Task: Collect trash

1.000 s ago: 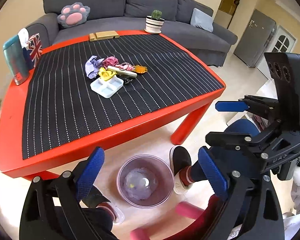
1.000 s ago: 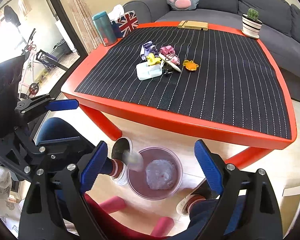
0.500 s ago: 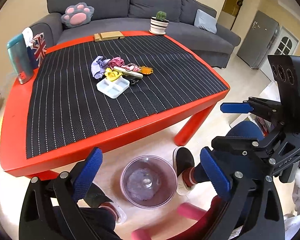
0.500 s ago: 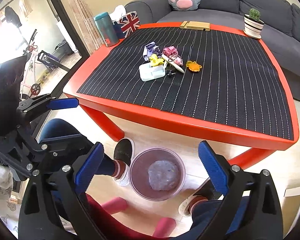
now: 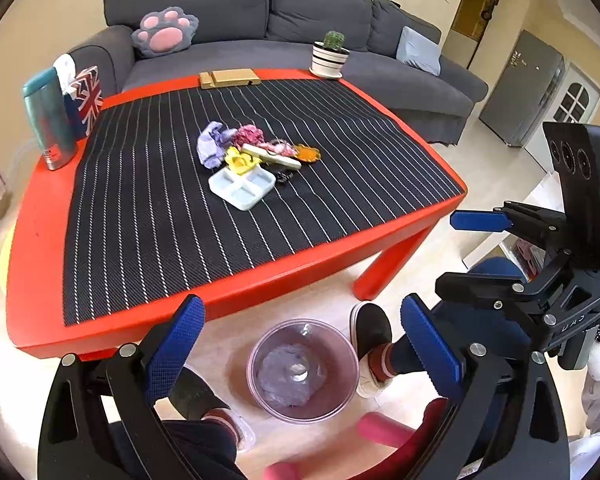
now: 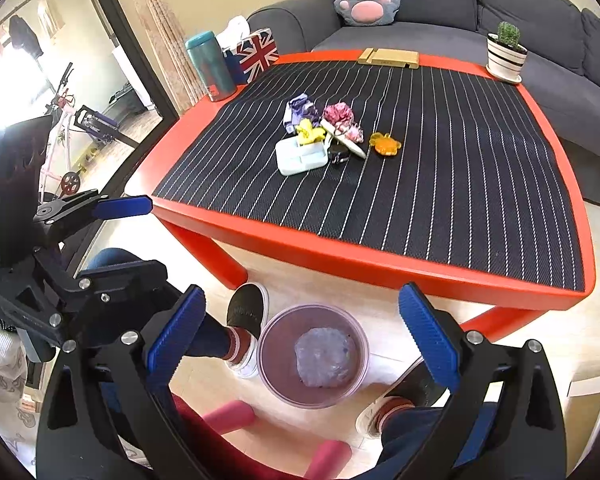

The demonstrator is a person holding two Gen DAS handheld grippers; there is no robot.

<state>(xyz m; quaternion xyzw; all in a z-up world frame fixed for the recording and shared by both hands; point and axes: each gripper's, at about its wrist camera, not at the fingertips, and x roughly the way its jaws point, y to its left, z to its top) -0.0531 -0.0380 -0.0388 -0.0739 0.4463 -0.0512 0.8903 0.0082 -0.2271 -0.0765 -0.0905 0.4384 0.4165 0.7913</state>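
Observation:
A heap of trash lies mid-table on the striped mat: a purple wrapper [image 5: 210, 145], a pink crumple [image 5: 249, 135], a yellow scrap [image 5: 239, 161], an orange piece [image 5: 308, 153] and a white divided tray [image 5: 243, 186]; the tray also shows in the right wrist view [image 6: 302, 157]. A clear bin [image 5: 302, 370] with crumpled plastic stands on the floor below the table's front edge, also in the right wrist view [image 6: 313, 355]. My left gripper [image 5: 300, 344] is open and empty above the bin. My right gripper [image 6: 302, 332] is open and empty above it too.
The red table [image 5: 40, 280] carries a teal tumbler [image 5: 48, 120], a Union Jack tissue box [image 5: 86, 98], a wooden block [image 5: 230, 79] and a potted cactus [image 5: 330, 56]. A grey sofa [image 5: 300, 20] is behind. The person's feet [image 5: 370, 334] flank the bin.
A piece of trash that was falling by the bin's rim one second ago is now inside. Both grippers have lifted slightly and stay open.

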